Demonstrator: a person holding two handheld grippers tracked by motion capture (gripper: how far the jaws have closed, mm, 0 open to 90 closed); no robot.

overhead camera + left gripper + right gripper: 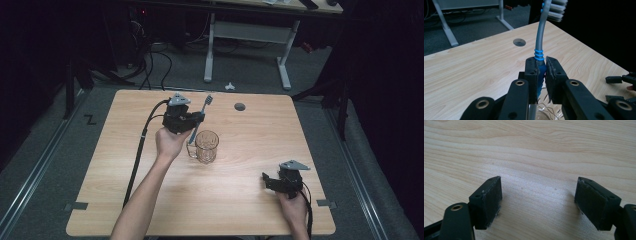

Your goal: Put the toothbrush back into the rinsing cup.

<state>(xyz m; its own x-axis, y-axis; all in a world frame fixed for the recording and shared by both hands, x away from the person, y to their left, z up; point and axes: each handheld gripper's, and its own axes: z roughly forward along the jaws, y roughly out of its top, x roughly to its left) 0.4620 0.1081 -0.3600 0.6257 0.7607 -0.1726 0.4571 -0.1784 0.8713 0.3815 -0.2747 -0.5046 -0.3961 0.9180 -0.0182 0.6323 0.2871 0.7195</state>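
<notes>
1. The left gripper (541, 75) is clamping a toothbrush (539, 47) over the glass mug (206, 146), near the table's (250, 195) middle.
2. Its bristles are being cut off at the left gripper view's top edge.
3. The right gripper (537, 202) is resting spread wide, grasping nothing.

My left gripper (196, 119) holds the toothbrush (200, 116) tilted above the glass mug (206, 146); my right gripper (268, 179) rests on the worktop (250, 200), well apart.
</notes>
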